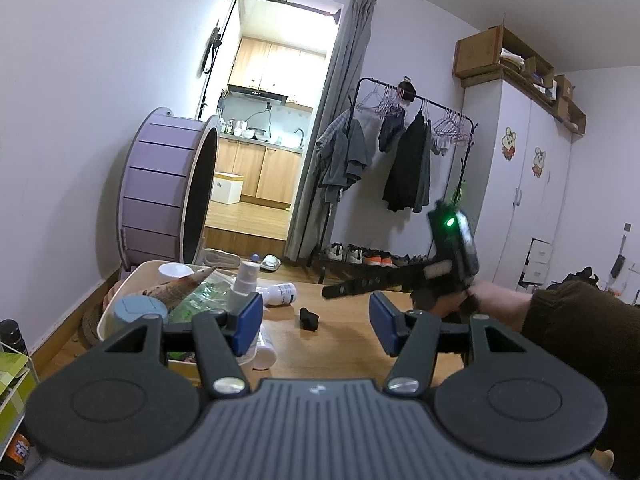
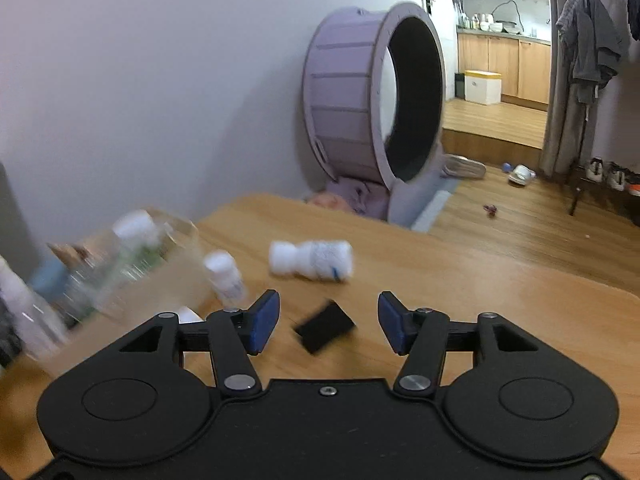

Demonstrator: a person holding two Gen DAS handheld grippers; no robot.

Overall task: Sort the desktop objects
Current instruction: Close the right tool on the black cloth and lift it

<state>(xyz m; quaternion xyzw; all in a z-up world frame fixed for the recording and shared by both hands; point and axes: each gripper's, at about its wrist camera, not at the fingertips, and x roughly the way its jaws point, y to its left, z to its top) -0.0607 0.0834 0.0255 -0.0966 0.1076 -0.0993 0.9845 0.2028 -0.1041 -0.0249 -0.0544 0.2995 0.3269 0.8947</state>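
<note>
Two hand-held grippers work over a wooden tabletop [image 2: 460, 280] strewn with small items. The left hand-held gripper [image 1: 316, 322] hangs with its blue-padded jaws spread wide and nothing between them; the right hand-held gripper [image 2: 327, 322] is likewise wide open and empty, poised above a small black block [image 2: 324, 330] that lies flat on the wood, apart from both pads. In the left wrist view that block [image 1: 309, 318] is a dark lump near the middle of the tabletop, its shape hard to read.

A white bottle [image 2: 312, 261] lies on its side just beyond the block, toward the far edge of the tabletop; the print on its label is too blurred to read. A second, smaller white bottle [image 2: 226, 276] stands tilted beside the bin, smeared by motion. A cream bin [image 1: 132, 276] at the left edge of the tabletop holds a spray bottle [image 1: 244, 282], a brown cone-shaped item [image 1: 180, 286], a blue-grey lidded jar [image 1: 138, 310] and green-printed packets [image 1: 200, 298]; the left gripper's finger hides the bin's near side.

The right wrist view blurs the whole left side, so the bin's contents melt together there. In the left wrist view the right hand-held gripper [image 1: 332, 291] is seen from the side, a green light on its body, with the person's right hand [image 1: 460, 300] partly hidden behind it. A lilac wheel [image 2: 372, 96] stands on the floor beyond the far edge.
</note>
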